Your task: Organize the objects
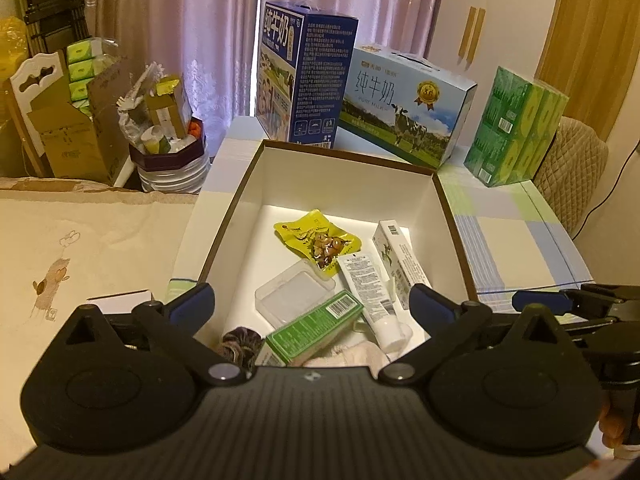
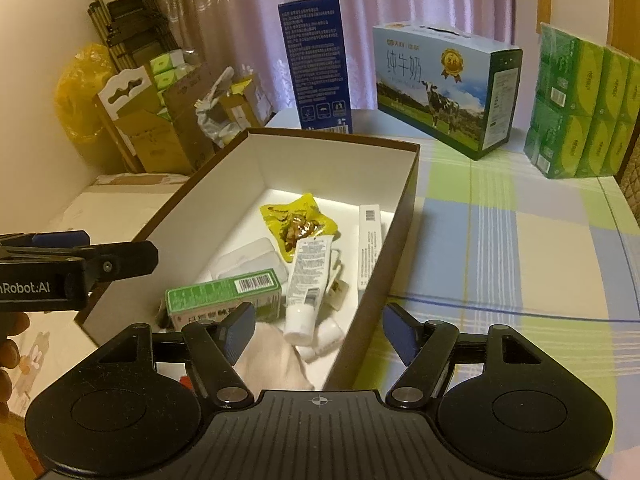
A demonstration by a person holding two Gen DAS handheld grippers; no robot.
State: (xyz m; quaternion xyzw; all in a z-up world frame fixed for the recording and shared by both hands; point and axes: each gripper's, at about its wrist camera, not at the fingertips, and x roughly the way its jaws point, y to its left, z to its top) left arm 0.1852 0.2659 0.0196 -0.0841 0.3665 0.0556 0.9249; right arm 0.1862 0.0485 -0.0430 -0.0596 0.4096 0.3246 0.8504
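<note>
Two black claws, left claw [image 1: 310, 304], right claw [image 2: 319, 332], blue finger pads [image 2: 240, 330], ribbed housings, silver pivot screws, white "nRobot:AI" lettering

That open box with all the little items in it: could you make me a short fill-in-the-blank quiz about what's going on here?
1. The snack packet lying in the open box is mainly ____ in colour.
2. The white tube lies with its cap pointing ____ the cameras.
3. The milk carton behind the box shows a picture of a ____.
4. The left gripper and the right gripper both have their fingers ____.

Missing words: yellow; toward; cow; open
</note>
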